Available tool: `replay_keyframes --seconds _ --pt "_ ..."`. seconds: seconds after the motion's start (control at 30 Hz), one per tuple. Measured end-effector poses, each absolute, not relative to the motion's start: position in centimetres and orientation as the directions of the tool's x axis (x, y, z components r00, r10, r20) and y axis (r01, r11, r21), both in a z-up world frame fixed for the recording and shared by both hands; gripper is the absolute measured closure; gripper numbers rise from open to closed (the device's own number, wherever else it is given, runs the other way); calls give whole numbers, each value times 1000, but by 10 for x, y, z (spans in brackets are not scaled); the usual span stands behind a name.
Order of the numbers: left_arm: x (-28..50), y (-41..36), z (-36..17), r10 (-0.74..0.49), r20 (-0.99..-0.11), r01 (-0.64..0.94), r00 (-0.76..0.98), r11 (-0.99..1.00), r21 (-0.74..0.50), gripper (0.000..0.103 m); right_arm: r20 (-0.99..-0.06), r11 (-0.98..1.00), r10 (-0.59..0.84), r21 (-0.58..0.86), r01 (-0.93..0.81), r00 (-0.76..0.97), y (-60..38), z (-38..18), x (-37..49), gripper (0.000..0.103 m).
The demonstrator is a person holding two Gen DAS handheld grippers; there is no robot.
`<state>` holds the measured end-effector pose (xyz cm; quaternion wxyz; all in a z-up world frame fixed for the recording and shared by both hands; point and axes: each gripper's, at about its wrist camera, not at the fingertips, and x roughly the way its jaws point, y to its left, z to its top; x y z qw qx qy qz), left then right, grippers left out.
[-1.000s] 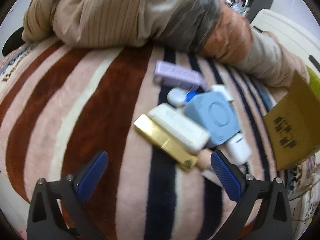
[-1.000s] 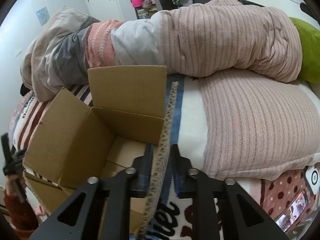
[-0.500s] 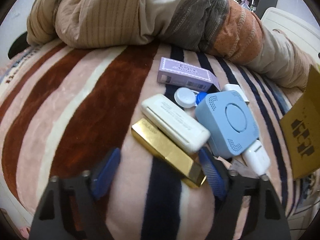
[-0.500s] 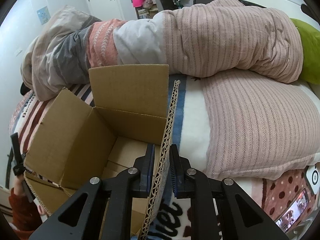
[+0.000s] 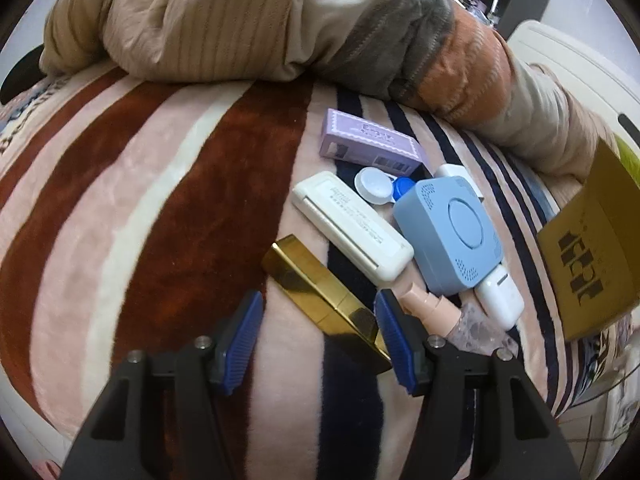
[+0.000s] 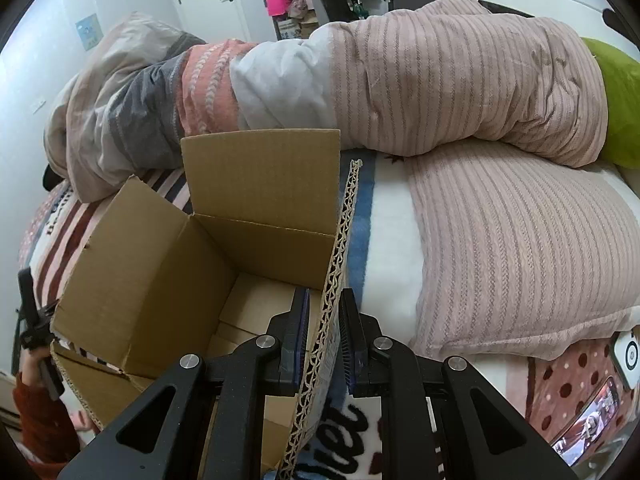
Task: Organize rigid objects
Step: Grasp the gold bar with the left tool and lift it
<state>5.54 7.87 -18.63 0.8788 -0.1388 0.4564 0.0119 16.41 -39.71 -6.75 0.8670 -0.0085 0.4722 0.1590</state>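
Note:
In the left wrist view a pile of small items lies on a striped blanket: a gold box (image 5: 320, 296), a white case (image 5: 352, 228), a light blue square device (image 5: 456, 236), a purple box (image 5: 368, 144), a contact lens case (image 5: 380, 188), a white charger (image 5: 500, 300) and a pink bottle (image 5: 432, 304). My left gripper (image 5: 320, 336) is open, its fingers on either side of the gold box's near end. My right gripper (image 6: 324, 344) is shut on the right wall of an open cardboard box (image 6: 160, 264).
A rolled quilt (image 5: 280, 20) lies behind the pile. The cardboard box's flap (image 5: 592, 248) stands at the right of the pile. A ribbed pink pillow (image 6: 520, 248) and a green cushion (image 6: 620, 104) lie right of the box.
My left gripper has moved down onto the gold box and its fingers have narrowed around it. My right gripper keeps its hold on the box wall.

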Motion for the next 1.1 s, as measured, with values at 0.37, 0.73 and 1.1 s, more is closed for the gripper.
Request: replay_keyframes --seconds 0.37,0.73,1.1 --pt "56 47 -189 -37 -813 -131 582 982 -138 57 -818 949 276 146 -281 505 -397 -66 164 93" --pt "51 47 -180 -12 -809 -59 587 997 -58 88 -819 949 274 146 -279 504 -398 -67 166 93" --pt "53 83 -186 48 -826 -31 562 999 36 88 -822 950 267 135 -283 503 -397 -67 165 93"
